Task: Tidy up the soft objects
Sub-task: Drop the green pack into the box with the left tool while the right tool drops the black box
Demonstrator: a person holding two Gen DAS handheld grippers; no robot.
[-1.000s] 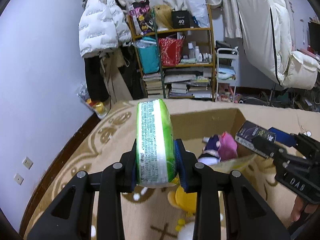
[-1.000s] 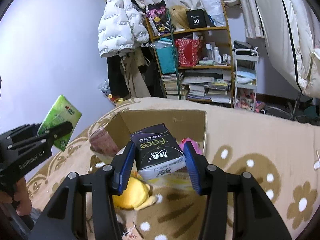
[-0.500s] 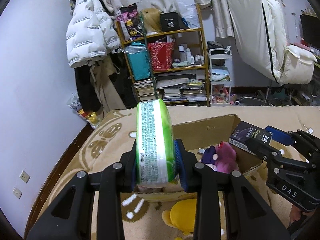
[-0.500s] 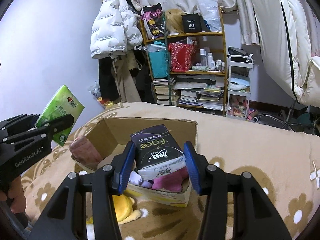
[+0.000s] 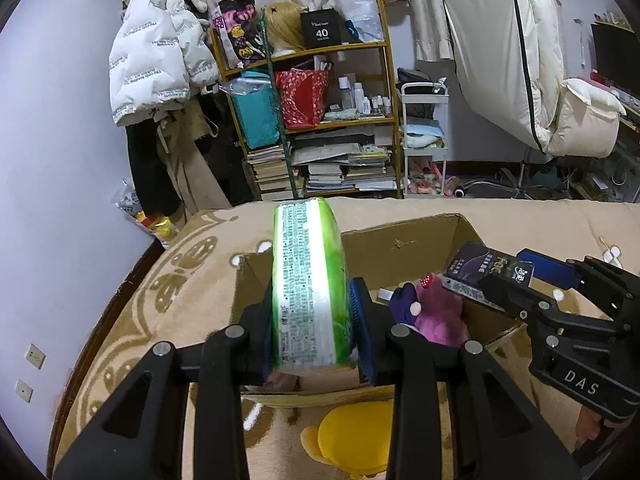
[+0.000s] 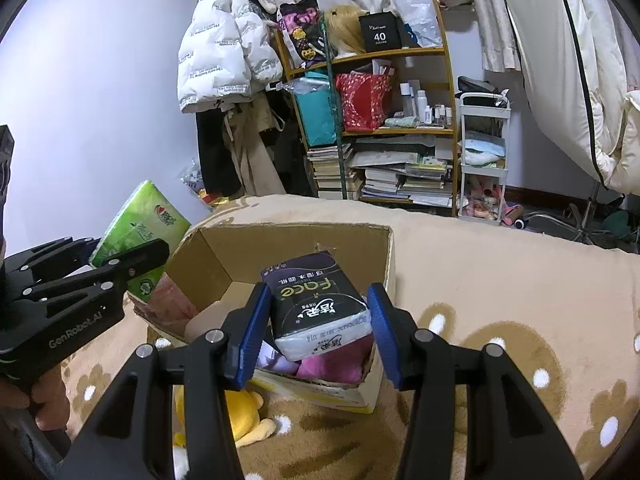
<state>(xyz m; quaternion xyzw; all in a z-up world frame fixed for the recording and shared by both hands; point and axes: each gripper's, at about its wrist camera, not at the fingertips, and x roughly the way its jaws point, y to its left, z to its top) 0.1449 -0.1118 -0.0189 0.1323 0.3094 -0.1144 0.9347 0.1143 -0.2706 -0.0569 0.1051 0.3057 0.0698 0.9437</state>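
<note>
My left gripper (image 5: 312, 332) is shut on a green tissue pack (image 5: 306, 280), held on edge above the near left part of an open cardboard box (image 5: 400, 236). My right gripper (image 6: 316, 332) is shut on a black tissue pack (image 6: 316, 304), held over the box's (image 6: 280, 236) near right corner. Inside the box lie a pink and purple plush (image 5: 436, 312) and a pink soft thing (image 6: 172, 300) at the left wall. The green pack also shows in the right wrist view (image 6: 140, 236), and the black pack in the left wrist view (image 5: 480, 272).
The box stands on a beige patterned blanket (image 6: 500, 280). A yellow plush (image 5: 352, 436) lies on the blanket just in front of the box. A cluttered shelf (image 5: 320, 120), a white cart (image 5: 424, 140) and hanging coats (image 5: 156, 64) stand beyond the bed.
Both grippers have moved forward with their tissue packs and now hang over the box opening. More of the box's inside shows. Neither grip has changed.
</note>
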